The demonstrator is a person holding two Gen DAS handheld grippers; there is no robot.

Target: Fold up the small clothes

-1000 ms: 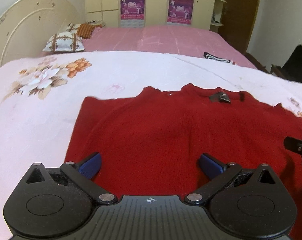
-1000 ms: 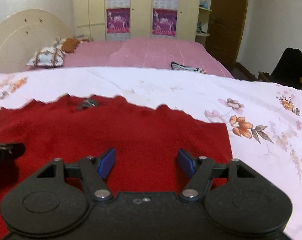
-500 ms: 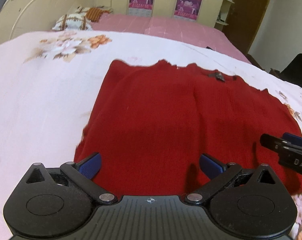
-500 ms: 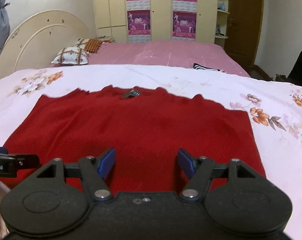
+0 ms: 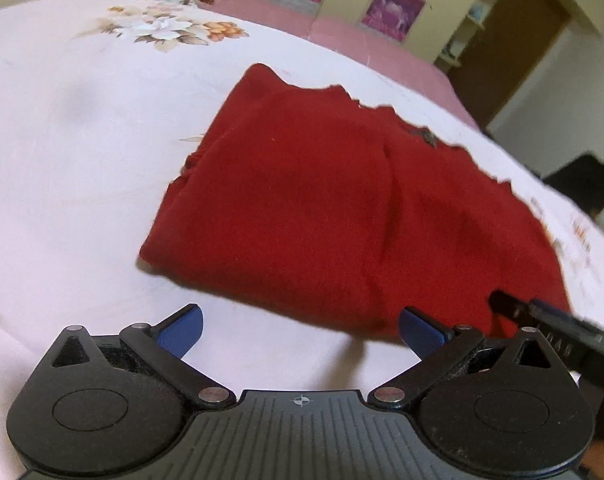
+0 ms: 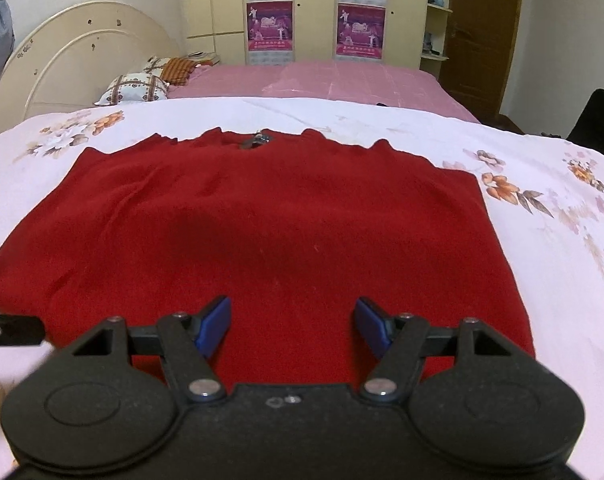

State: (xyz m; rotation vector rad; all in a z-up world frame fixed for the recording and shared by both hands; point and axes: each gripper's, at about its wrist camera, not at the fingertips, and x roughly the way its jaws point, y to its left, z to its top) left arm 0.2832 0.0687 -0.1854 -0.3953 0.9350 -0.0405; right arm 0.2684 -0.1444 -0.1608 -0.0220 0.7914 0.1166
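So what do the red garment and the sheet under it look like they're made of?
The red sweater looks like a soft knit, wool or acrylic: matte, slightly fuzzy surface, ragged fuzzy edges, thick layered fold at its side. The floral bedsheet looks like thin smooth woven fabric, perhaps cotton or polyester: flat printed flowers, faint sheen, fine creases. The exact fibres cannot be told.

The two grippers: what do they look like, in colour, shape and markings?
Both look alike. The left gripper and the right gripper have matte black bodies, two round lobes, silver pivot pins, a ribbed middle plate and blue finger pads. The left has a small crosshair mark. No sleeves or cables show.
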